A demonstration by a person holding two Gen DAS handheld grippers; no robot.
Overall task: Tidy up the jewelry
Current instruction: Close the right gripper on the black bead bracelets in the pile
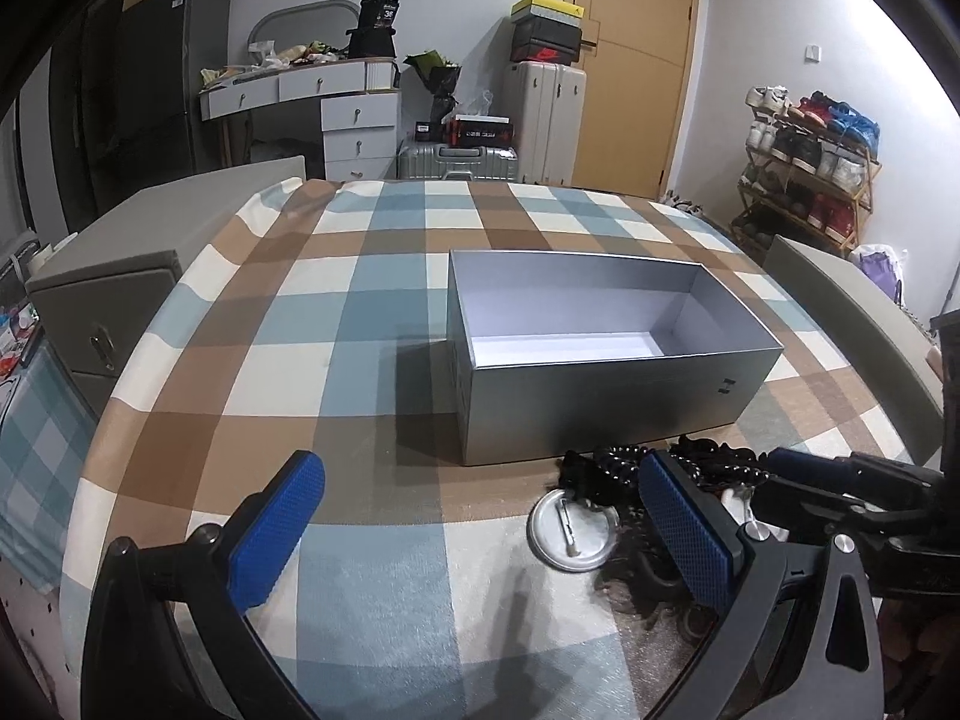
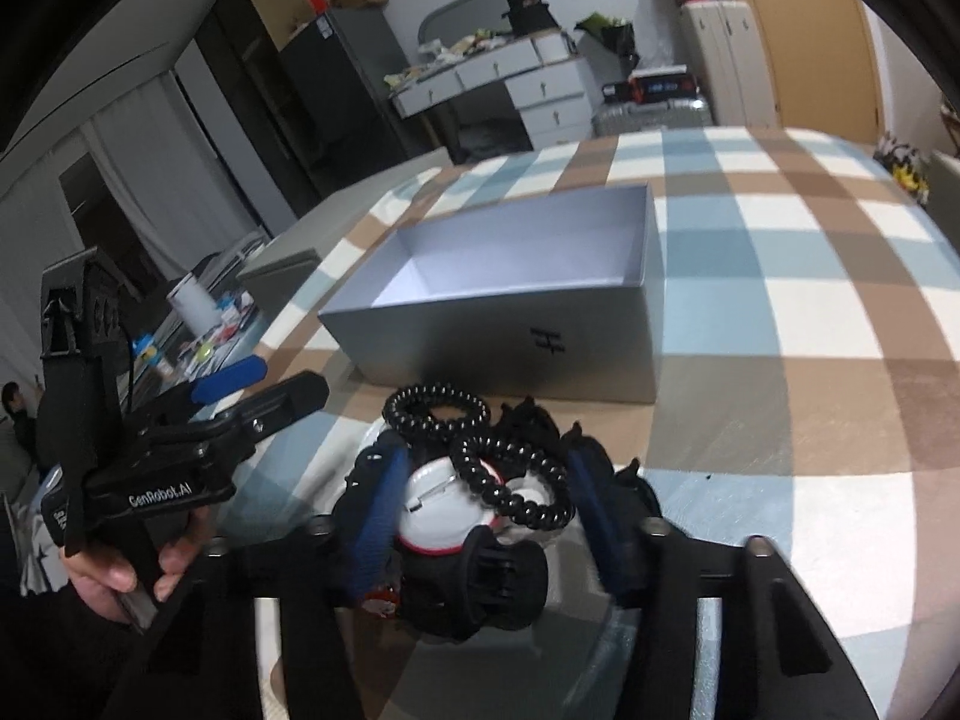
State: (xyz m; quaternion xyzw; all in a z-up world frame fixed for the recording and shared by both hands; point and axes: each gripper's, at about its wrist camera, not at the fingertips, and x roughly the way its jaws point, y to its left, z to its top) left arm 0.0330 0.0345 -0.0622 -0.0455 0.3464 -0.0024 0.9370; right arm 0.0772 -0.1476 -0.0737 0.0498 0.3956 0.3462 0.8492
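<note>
A silver-grey rectangular cardboard box (image 1: 600, 384), lidless and with nothing visible on its white floor, stands on a table under a blue, brown and white checked tablecloth (image 1: 336, 312), with a small dark logo on the side facing the grippers. Just in front of that side lies a small heap of accessories: two black spiral coil hair ties (image 2: 480, 450), one looped over the other, a round white pin badge with a red rim (image 2: 444, 516) lying face down so its clasp shows, a black plastic claw hair clip (image 2: 492, 585) and some further dark pieces too tangled to name.

The right gripper (image 2: 480, 504) is down over the heap, its blue-padded fingers spread wide on either side of the badge and coils and closed on nothing. The left gripper (image 1: 480, 522), held in a bare hand (image 2: 129, 570), hovers just to the left of the pile with its jaws likewise wide apart and holding nothing (from its own camera, its right blue pad (image 1: 684, 534) stands in front of the pile). Behind the table stand a white dressing table with drawers (image 1: 336, 108), pale hard-shell suitcases (image 1: 540, 114) and a wooden shoe rack (image 1: 804, 174).
</note>
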